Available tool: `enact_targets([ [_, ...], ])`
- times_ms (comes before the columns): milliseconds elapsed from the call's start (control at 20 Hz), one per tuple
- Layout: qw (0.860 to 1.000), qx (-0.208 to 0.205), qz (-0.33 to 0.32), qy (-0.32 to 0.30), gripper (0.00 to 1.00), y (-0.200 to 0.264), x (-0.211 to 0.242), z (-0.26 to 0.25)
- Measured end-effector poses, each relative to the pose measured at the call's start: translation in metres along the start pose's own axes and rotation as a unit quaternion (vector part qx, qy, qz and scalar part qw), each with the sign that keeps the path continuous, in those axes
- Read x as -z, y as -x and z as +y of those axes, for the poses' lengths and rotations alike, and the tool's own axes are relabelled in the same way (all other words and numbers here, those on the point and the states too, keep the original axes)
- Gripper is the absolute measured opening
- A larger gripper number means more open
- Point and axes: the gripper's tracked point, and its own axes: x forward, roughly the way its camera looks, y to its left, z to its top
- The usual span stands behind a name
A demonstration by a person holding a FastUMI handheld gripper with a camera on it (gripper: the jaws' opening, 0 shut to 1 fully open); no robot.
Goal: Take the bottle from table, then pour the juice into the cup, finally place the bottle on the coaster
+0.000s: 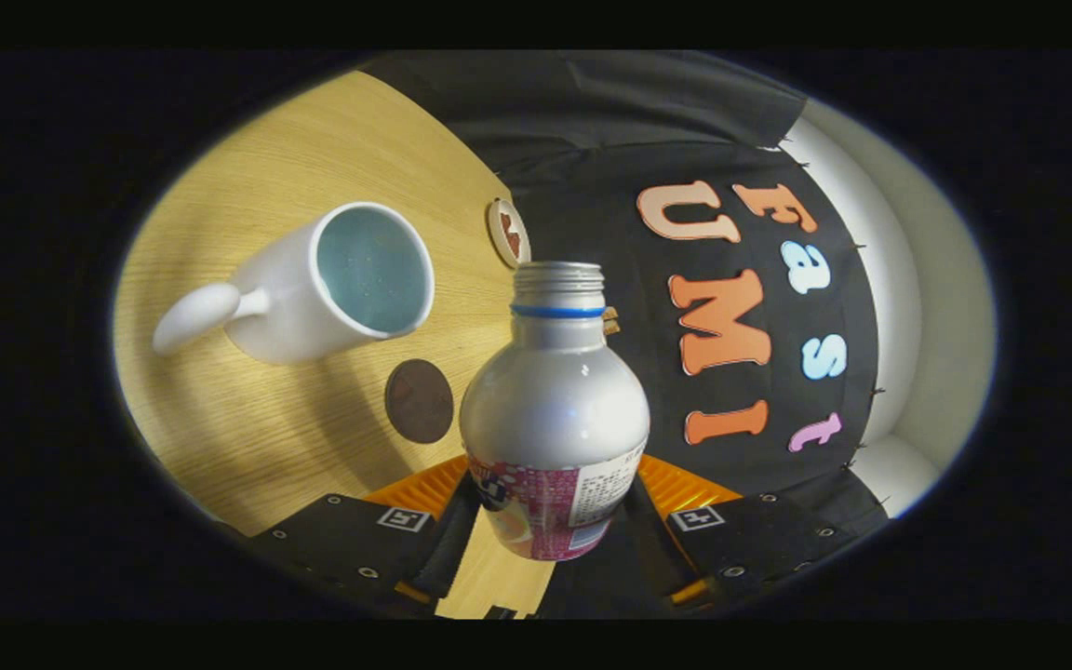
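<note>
One silver metal bottle (554, 409) with a pink label and open threaded neck sits low at centre frame, clamped between both fingers of the gripper (550, 516). One white ceramic cup (313, 288) lies upper left; one dark round coaster (419, 401) rests between them on the wooden table (247, 437).

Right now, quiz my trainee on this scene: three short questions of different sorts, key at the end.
1. True or false: the bottle has its cap on.
2. What do the jaws of the gripper hold?
3. The round brown coaster lies: A) under the white mug B) on the wooden table between mug and bottle C) inside the mug.

Key: 1 false, its threaded neck is open; 2 the bottle, pressed from both sides; 3 B.
</note>
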Motion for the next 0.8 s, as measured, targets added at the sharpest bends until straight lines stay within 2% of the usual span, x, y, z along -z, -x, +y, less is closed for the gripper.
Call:
enact_targets([
  [800,0.995,-0.003,0.016,0.102,0.79,0.0048,-0.0051,0.002],
])
